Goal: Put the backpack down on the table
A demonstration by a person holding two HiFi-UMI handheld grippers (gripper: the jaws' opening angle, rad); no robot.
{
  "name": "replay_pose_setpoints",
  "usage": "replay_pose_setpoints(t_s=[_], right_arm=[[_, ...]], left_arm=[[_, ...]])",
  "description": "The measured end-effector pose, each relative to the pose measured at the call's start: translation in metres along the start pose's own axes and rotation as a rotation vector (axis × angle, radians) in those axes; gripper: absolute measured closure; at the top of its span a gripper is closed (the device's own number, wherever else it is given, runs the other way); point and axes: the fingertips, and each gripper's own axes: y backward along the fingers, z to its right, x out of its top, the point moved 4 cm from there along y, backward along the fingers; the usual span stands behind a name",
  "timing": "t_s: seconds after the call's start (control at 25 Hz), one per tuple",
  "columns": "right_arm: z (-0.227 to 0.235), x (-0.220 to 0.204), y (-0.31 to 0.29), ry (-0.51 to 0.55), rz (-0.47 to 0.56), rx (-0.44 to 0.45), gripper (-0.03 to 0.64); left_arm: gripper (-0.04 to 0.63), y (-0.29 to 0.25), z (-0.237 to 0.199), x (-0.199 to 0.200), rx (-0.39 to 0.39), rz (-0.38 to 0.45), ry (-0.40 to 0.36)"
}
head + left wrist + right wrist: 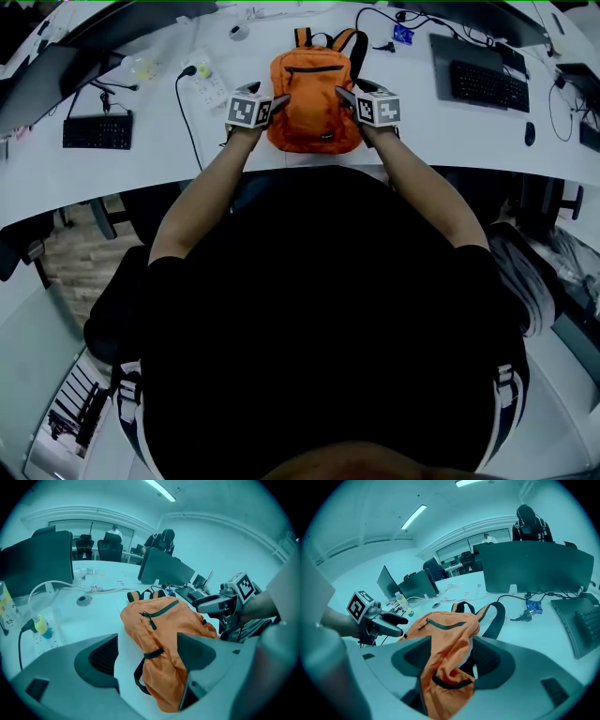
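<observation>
Where backpack (315, 98) lies, fingers (96, 660) flank it, seemingly loose.

Backpack (314, 98) lies on the table (281, 167) between left gripper (279, 101) and right gripper (344, 95)

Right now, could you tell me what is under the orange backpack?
The backpack rests on the white table, bare tabletop showing around it. Anything directly beneath its body is covered.
</observation>
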Motion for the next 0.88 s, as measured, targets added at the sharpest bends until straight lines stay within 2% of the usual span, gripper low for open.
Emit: replay_pose_setpoints(t_s=[0.2,0.36,0.68,0.88], right_arm=[[-0.008,-0.002,0.006,0.034,0.001,0.031,0.334],[-0.013,-0.005,0.014,0.039,0.012,0.04,0.357],[-0.02,0.001,0.036,0.038,0.075,0.069,0.416],[-0.021,0.003,0.046,0.078,0.094,0.078,0.46]], left_arm=[[0.222,0.015,0.009,0.005,-0.003,0.045,0.02],[0.222,0.022,0.024,0.011,-0.034,0.088,0.024],[0.233,0.037,0.041,0.009,-0.07,0.101,0.045],[0.362,0.05,0.041,0.01,-0.042,0.136,0.002]])
